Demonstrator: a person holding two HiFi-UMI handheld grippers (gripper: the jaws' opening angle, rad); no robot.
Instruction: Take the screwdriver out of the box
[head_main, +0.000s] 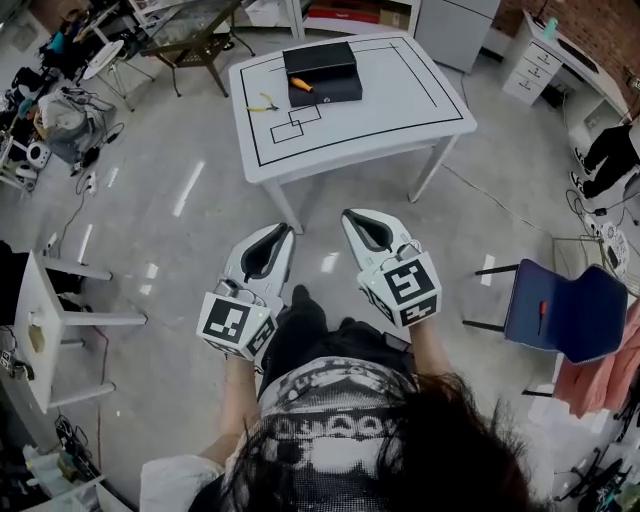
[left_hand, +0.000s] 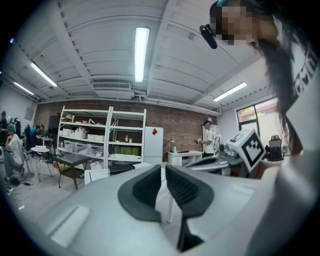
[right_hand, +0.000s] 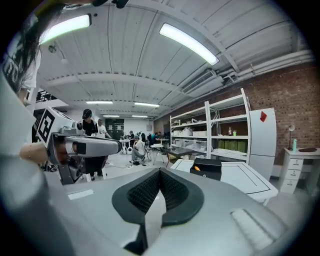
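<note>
Left gripper (head_main: 284, 232) and right gripper (head_main: 350, 215), jaws closed and empty, at lower centre; at upper centre, a black box (head_main: 320, 62) on the white table (head_main: 400, 100) holds the orange-handled screwdriver (head_main: 301, 85).

The table (head_main: 420, 95) is white with black outlined rectangles. The box (head_main: 322, 72) is black. The screwdriver (head_main: 301, 85) has an orange handle. The pliers (head_main: 262, 106) have yellow handles. The left gripper (head_main: 284, 232) and right gripper (head_main: 352, 216) are light grey with black ribbed pads (right_hand: 142, 192). The 2 marker cubes (head_main: 237, 325) are white with black square patterns. The chair (head_main: 565, 315) is blue.
</note>
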